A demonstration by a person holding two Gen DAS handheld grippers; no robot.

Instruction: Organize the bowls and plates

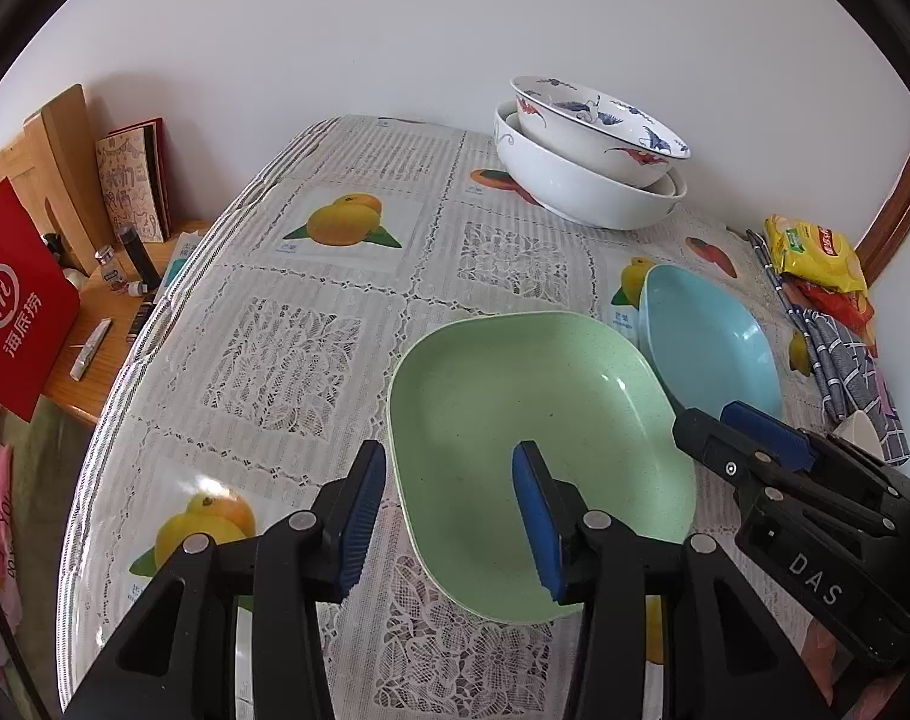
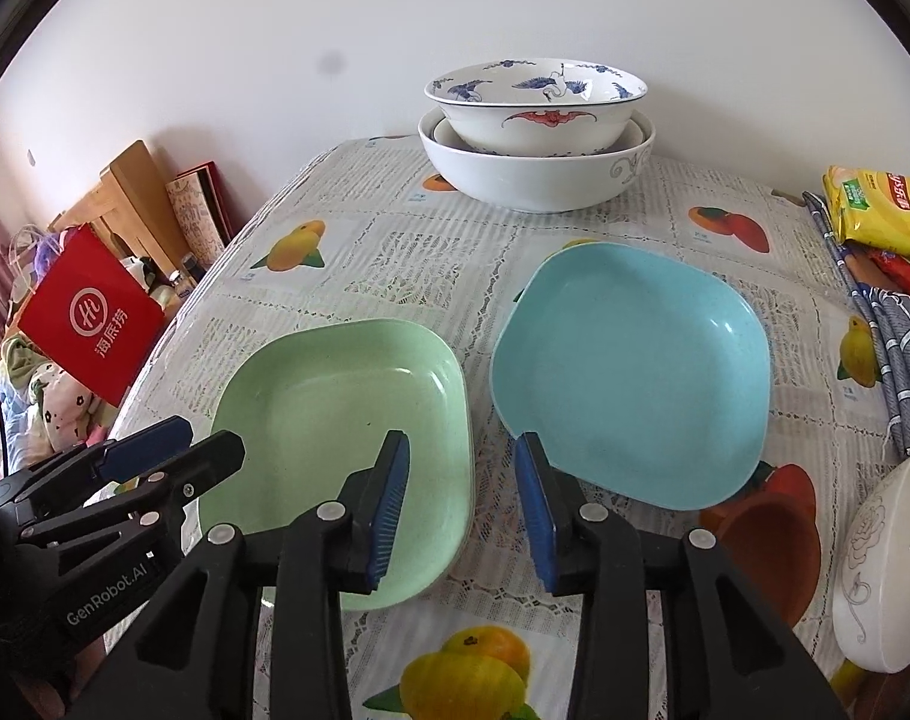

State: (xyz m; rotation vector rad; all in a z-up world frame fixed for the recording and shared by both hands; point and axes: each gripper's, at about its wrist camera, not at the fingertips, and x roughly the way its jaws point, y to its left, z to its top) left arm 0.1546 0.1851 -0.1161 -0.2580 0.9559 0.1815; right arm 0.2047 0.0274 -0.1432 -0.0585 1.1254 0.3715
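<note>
A pale green square plate (image 1: 532, 414) (image 2: 335, 414) lies flat on the tablecloth, with a light blue square plate (image 1: 712, 336) (image 2: 634, 372) beside it on the right. My left gripper (image 1: 449, 516) (image 2: 212, 435) is open and straddles the green plate's left rim, one pad outside and one over the plate. My right gripper (image 2: 463, 504) (image 1: 706, 417) is open too; its left finger hangs over the green plate's right rim and its right finger is by the blue plate's near corner. Neither plate is pressed. At the far end a patterned bowl (image 2: 532, 102) sits inside a white bowl (image 2: 532, 180).
Another white bowl (image 2: 886, 564) rests at the near right. Yellow snack packets (image 2: 880, 210) and a striped cloth (image 2: 898, 348) line the right side. The table's left edge drops toward a red bag (image 2: 95, 318) and a cluttered wooden side table (image 1: 113, 300).
</note>
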